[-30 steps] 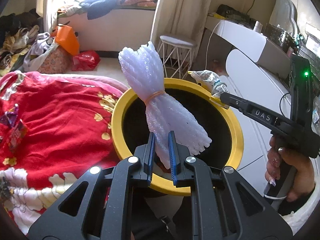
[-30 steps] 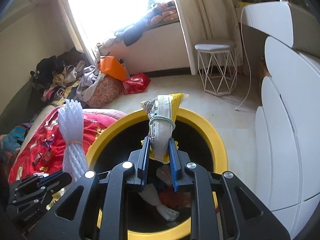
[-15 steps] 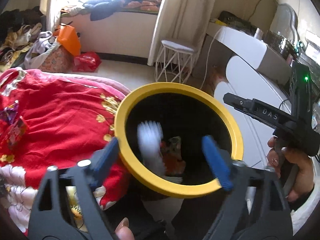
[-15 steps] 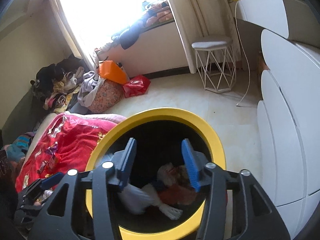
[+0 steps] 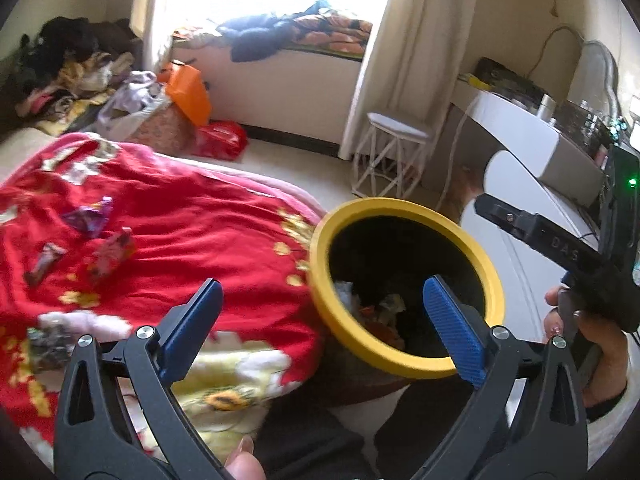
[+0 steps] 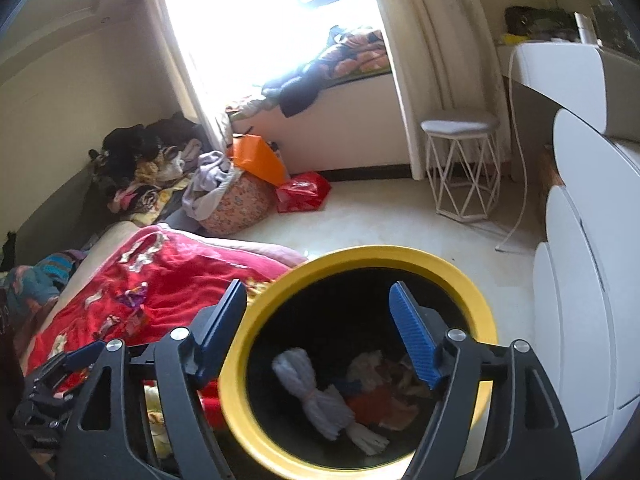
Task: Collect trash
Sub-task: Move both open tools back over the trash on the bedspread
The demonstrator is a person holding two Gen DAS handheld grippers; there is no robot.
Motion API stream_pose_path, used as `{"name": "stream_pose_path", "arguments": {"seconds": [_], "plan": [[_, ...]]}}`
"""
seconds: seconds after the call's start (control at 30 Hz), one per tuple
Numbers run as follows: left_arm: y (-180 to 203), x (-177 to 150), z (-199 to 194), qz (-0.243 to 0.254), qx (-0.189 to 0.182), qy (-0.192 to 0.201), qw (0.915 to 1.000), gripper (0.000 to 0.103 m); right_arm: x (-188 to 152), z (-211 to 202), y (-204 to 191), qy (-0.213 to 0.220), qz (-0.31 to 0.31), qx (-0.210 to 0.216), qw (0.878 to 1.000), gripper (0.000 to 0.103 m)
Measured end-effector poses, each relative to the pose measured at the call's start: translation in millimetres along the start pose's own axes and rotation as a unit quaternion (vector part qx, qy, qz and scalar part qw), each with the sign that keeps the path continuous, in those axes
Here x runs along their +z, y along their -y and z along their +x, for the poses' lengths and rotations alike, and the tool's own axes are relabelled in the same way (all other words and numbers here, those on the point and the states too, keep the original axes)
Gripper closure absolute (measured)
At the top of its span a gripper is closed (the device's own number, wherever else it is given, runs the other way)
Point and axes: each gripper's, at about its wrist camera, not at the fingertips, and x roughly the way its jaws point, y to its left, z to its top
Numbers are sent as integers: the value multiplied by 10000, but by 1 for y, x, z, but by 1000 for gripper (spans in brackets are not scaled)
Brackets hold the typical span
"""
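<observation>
A black bin with a yellow rim (image 5: 404, 206) (image 6: 360, 254) stands beside the bed. Inside it lie a tied bundle of white foam wrap (image 6: 316, 390) and crumpled wrappers (image 6: 380, 396). My left gripper (image 5: 320, 316) hovers over the bed edge and the bin's near rim, jaws opening wide with nothing between them. My right gripper (image 6: 316, 320) hangs above the bin mouth, its jaws opening too and empty; it also shows at the right of the left wrist view (image 5: 532, 228). Several loose wrappers (image 5: 90, 218) (image 6: 134, 296) lie on the red blanket (image 5: 168, 232).
A white wire stool (image 6: 460, 168) stands on the pale floor near the curtain. White rounded furniture (image 6: 580, 300) lines the right side. Clothes, an orange bag (image 6: 256, 162) and a red bag (image 6: 302, 192) are piled by the window bench.
Both grippers opened and let go: the foam bundle and the yellow-and-white wrapper dropped into the bin. The left gripper has since drawn back toward the bed, and both have risen.
</observation>
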Motion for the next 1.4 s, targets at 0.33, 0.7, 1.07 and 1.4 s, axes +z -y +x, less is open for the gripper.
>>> {"name": "stream_pose_path", "arguments": {"seconds": [0.33, 0.7, 1.07, 1.4], "plan": [[-47, -1, -39, -469, 536, 362, 9968, 11, -6, -5, -50, -10, -479, 383, 9981, 28], [-86, 1, -74, -738, 972, 746, 9897, 11, -15, -13, -99, -16, -866, 735, 9935, 26], [-126, -5, -111, -963, 1349, 1028, 9808, 11, -24, -19, -151, -100, -1177, 1163, 9862, 24], [-163, -18, -131, -1176, 1619, 1108, 9735, 11, -30, -19, -189, -146, -1525, 1345, 9790, 22]]}}
